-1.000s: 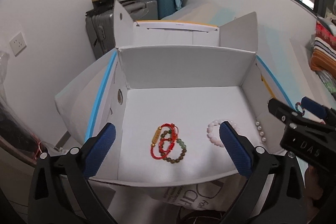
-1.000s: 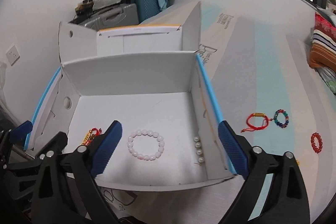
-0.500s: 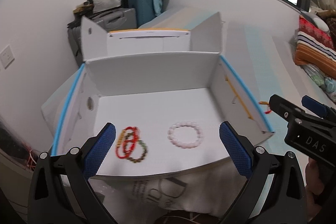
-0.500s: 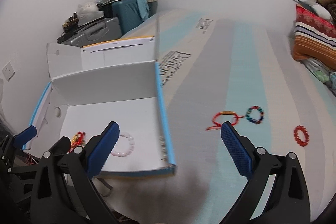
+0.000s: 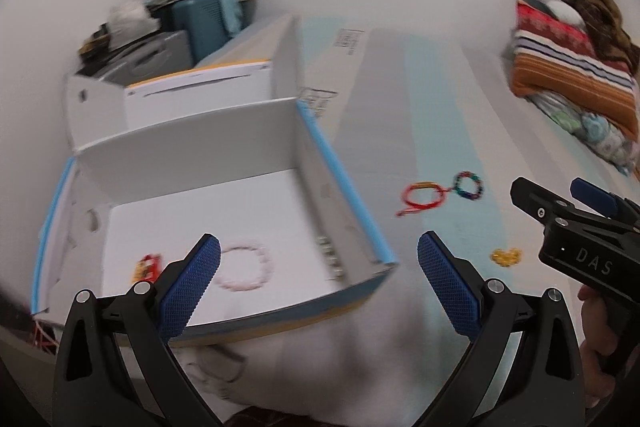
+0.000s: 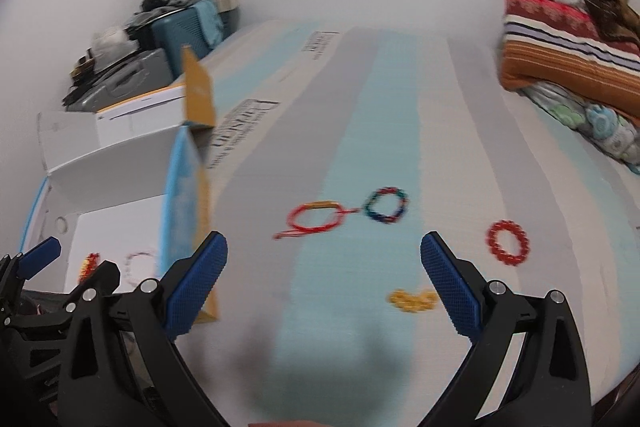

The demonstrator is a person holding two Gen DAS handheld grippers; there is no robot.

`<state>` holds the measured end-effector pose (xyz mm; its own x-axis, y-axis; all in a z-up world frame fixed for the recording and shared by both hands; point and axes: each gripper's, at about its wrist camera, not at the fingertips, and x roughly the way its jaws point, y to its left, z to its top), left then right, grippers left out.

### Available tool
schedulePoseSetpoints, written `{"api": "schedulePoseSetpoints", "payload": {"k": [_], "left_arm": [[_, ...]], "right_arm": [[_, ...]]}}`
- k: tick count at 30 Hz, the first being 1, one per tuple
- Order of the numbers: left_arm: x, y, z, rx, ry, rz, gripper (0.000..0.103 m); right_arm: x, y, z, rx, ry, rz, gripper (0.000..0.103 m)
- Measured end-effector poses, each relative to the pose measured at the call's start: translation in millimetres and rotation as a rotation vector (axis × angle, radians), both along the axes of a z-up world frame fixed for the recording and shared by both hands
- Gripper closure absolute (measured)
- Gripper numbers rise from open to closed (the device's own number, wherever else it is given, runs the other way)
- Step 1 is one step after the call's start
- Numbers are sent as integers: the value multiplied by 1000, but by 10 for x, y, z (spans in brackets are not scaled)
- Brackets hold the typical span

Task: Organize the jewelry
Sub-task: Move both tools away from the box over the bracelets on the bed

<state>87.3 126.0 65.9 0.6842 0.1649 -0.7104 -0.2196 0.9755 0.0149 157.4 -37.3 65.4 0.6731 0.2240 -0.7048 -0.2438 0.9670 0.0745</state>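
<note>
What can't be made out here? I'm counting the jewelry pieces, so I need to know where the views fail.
- Red bracelets in the box: left wrist view, motion blur and the left tongs' finger cover them; count unclear.
- Small beads by the box's right wall: blurred, cannot be counted.
- Yellow piece on the mattress: right wrist view, blurred; its type is unclear.
- Box floor: right wrist view, mostly hidden by its wall.
</note>
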Motion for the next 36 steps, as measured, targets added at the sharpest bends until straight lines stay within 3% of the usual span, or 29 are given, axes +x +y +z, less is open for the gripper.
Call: {"api": "schedulePoseSetpoints", "payload": {"k": [17, 26, 36], "left_arm": [[720, -1240, -434, -13, 53, -193, 6], [1076, -1709, -812, -44, 124, -270, 6], [1307, -1886, -1324, -78, 214, -321, 6]], "right_arm": [[577, -1438, -350, -32, 64, -190, 8], [871, -1839, -723, -37, 108, -265, 7], [1172, -2005, -1151, -58, 196, -298, 8]]}}
